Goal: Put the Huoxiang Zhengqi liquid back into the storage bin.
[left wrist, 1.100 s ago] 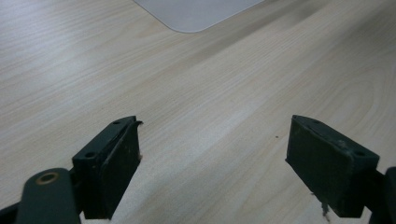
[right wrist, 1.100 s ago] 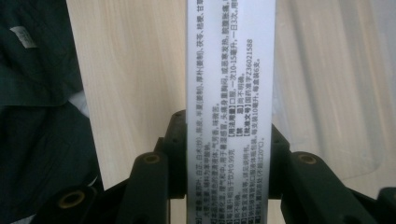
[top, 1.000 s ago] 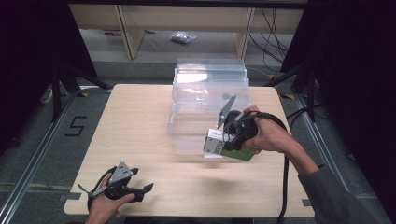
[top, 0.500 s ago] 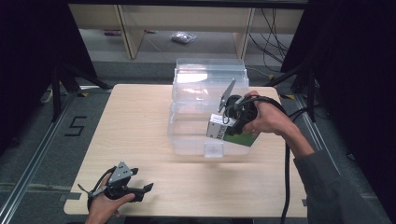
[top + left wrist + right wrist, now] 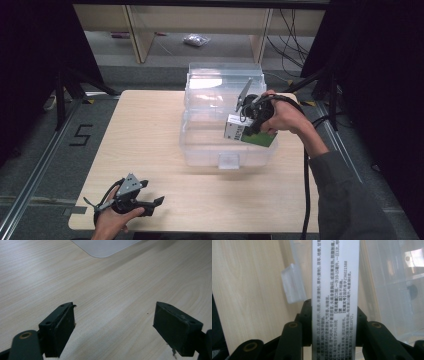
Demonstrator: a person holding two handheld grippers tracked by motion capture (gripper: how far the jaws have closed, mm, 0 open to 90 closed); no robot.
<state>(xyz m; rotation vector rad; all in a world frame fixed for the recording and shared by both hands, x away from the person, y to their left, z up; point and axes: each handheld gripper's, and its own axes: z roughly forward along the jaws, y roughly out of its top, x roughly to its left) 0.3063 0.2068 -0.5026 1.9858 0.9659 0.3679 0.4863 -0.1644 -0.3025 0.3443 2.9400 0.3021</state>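
A green and white medicine box hangs over the open clear plastic bin, near its right side, with my right gripper shut on it. In the right gripper view the box's white printed side runs up between the two black jaws, and the bin's front latch lies to its left. My left gripper rests low at the table's front left corner, open. Its fingers stand wide apart over bare wood in the left gripper view.
The bin's clear lid stands up at the back. The light wooden table has free room left of the bin. A cable trails from the right gripper along the sleeve. Shelving and a bagged item sit on the floor beyond.
My right gripper has carried the box up and away from the bin's front right corner to above the bin's right part. The left gripper has stayed put.
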